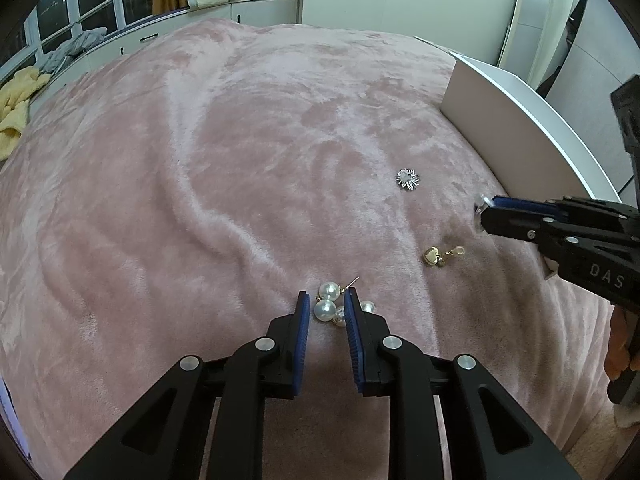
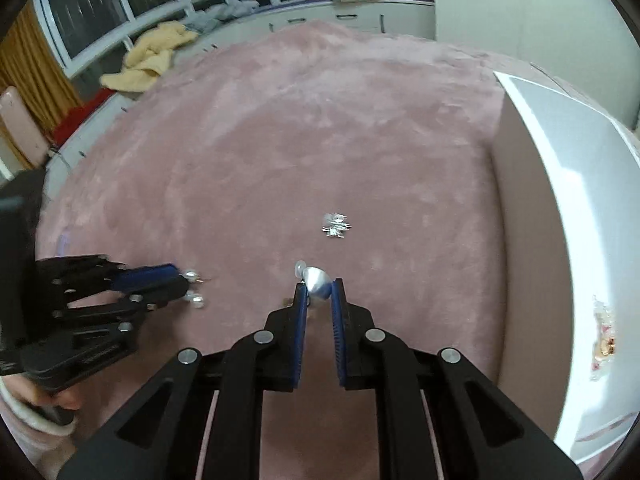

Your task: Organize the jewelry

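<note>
Right gripper point(image 2: 319, 292): jaws nearly closed, a small silver earring point(image 2: 316, 279) pinched at the very tips, part of it standing proud above the pads. In the left wrist view the same piece is seen at the tip of that gripper point(image 1: 480, 216), off the pink blanket point(image 1: 240, 160).

Left gripper point(image 1: 326, 304): jaws narrowed around the pearl earrings point(image 1: 326, 308), which lie on the blanket; whether the pads actually press them cannot be told.

Outward from the right tips: a silver starburst piece point(image 2: 336, 225) at 12 o'clock; the white box point(image 2: 560, 200) at 2 to 3 o'clock, jewelry point(image 2: 604, 340) already seen on it. A gold heart earring point(image 1: 434, 257) lies at 2 o'clock from the left tips.

Step judged: carry to the box. The hold is shallow, so the wrist is best kept steady, the swing slow, and release made low over the box surface.
</note>
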`<state>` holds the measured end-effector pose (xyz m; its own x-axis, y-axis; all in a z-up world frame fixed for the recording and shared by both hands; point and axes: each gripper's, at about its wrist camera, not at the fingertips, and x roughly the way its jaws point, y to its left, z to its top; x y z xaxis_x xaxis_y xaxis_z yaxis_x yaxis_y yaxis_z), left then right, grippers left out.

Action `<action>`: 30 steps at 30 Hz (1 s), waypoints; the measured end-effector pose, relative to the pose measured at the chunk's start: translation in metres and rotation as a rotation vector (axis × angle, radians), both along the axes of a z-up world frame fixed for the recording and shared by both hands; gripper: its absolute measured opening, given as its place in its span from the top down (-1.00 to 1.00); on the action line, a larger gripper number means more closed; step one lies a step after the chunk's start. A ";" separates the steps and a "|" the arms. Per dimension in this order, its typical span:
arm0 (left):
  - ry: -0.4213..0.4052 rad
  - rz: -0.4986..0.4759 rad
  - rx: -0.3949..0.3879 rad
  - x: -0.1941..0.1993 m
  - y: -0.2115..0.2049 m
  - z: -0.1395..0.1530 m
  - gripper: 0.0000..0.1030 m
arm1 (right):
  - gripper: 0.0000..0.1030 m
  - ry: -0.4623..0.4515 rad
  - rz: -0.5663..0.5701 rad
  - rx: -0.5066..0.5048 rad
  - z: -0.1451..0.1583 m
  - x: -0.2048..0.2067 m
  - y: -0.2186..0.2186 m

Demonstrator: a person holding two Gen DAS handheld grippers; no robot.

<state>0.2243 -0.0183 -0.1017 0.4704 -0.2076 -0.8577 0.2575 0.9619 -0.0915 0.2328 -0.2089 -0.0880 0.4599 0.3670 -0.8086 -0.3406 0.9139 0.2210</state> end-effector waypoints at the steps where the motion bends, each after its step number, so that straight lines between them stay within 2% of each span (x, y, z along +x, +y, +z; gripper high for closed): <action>1: 0.001 0.000 -0.002 0.001 0.000 0.000 0.54 | 0.75 0.007 -0.009 0.017 0.000 0.001 -0.001; 7: -0.001 -0.028 0.018 -0.001 -0.005 -0.002 0.54 | 0.74 -0.040 -0.035 0.031 0.019 0.001 -0.010; 11: 0.019 -0.027 0.005 -0.001 -0.007 -0.002 0.55 | 0.74 -0.067 -0.036 0.035 0.033 -0.001 -0.018; 15: 0.013 -0.064 0.017 -0.005 -0.018 -0.002 0.13 | 0.74 -0.082 -0.036 0.041 0.038 -0.002 -0.022; 18: 0.017 -0.074 0.046 -0.004 -0.026 -0.009 0.10 | 0.74 -0.080 -0.038 0.047 0.037 -0.003 -0.022; 20: 0.007 -0.076 0.092 -0.004 -0.030 -0.014 0.27 | 0.74 -0.078 -0.036 0.049 0.036 -0.005 -0.024; 21: 0.004 -0.078 0.102 -0.004 -0.031 -0.015 0.43 | 0.74 -0.079 -0.037 0.048 0.037 -0.006 -0.025; 22: 0.002 -0.079 0.103 -0.004 -0.030 -0.015 0.51 | 0.74 -0.079 -0.036 0.050 0.037 -0.007 -0.025; 24: 0.000 -0.082 0.092 -0.006 -0.027 -0.014 0.53 | 0.74 -0.081 -0.035 0.054 0.039 -0.008 -0.025; 25: 0.000 -0.082 0.088 -0.006 -0.026 -0.013 0.69 | 0.74 -0.083 -0.034 0.057 0.040 -0.008 -0.026; 30: -0.006 -0.096 0.069 -0.009 -0.023 -0.004 0.69 | 0.74 -0.104 -0.029 0.076 0.050 -0.009 -0.028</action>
<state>0.2155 -0.0413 -0.1061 0.4563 -0.1930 -0.8686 0.3495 0.9366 -0.0245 0.2236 -0.2365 -0.0385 0.5507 0.4106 -0.7267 -0.3392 0.9056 0.2547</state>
